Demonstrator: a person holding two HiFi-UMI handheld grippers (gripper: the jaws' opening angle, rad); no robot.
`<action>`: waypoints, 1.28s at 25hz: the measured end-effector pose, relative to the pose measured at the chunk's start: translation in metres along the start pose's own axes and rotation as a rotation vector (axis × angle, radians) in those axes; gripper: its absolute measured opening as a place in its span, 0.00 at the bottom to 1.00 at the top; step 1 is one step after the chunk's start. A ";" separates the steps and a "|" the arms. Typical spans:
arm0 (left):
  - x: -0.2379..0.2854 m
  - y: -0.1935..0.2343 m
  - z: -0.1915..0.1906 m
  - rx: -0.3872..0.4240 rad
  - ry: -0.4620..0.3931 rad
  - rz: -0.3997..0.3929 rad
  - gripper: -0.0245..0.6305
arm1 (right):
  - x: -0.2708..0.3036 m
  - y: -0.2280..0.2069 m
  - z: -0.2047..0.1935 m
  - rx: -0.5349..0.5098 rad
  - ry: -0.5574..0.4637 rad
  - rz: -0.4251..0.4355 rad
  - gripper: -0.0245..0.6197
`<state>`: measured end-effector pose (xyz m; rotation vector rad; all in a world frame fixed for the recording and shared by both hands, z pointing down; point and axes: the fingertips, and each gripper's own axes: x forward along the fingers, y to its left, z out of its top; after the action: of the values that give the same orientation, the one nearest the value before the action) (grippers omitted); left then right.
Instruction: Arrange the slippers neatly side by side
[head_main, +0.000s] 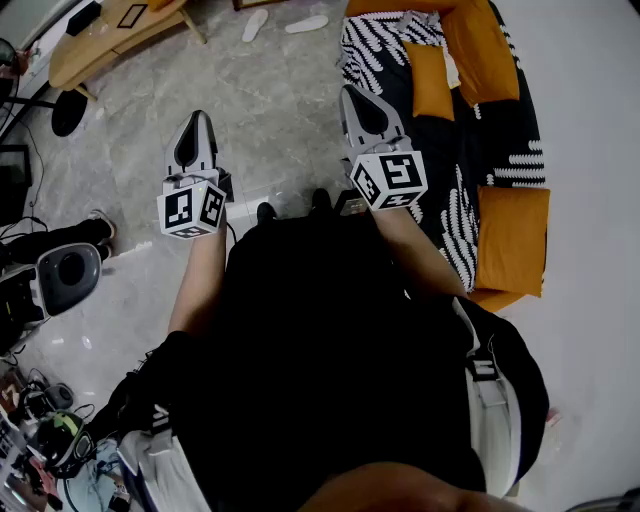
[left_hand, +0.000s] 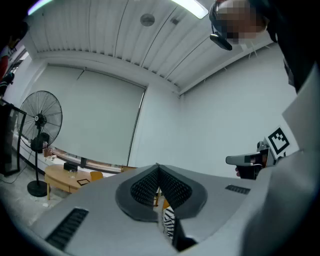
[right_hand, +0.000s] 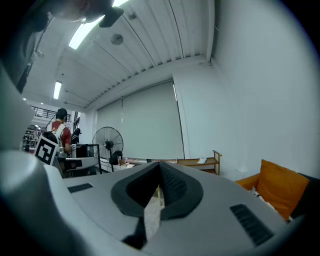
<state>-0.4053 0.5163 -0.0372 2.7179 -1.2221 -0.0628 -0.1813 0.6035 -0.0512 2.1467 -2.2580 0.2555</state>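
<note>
**Head view:** Two pale, flat, oval slippers, one (head_main: 254, 24) and the other (head_main: 306, 23), lie on the glossy grey marble floor (head_main: 270, 120) at its far edge. They are near each other but not touching and lie at different angles, between a rounded wooden table (head_main: 110, 35) and a sofa (head_main: 440, 150) with a black-and-white leaf pattern and orange cushions. They are too small to show any detail. The left gripper (head_main: 199, 115) and right gripper (head_main: 349, 90) hover well short of them, and the person's dark clothing hides the near floor.

**Left gripper view:** The ribbed dark pads are clenched together with nothing between them. A pedestal fan (left_hand: 42, 122) stands by a plain wall.

**Right gripper view:** The jaws are likewise pressed together and empty. An orange cushion (right_hand: 280, 186) is cut off at the right.
</note>
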 end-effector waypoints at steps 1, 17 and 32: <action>0.000 -0.001 -0.001 -0.005 -0.002 -0.004 0.06 | 0.000 0.000 0.000 -0.011 -0.004 0.006 0.09; -0.002 -0.013 0.006 -0.012 -0.008 -0.046 0.06 | -0.012 -0.015 -0.002 -0.006 -0.031 0.022 0.09; 0.027 -0.070 0.010 0.031 -0.014 -0.097 0.06 | -0.040 -0.077 0.000 0.025 -0.074 -0.007 0.09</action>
<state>-0.3361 0.5404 -0.0578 2.8066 -1.1036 -0.0748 -0.1025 0.6402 -0.0475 2.2116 -2.2983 0.2089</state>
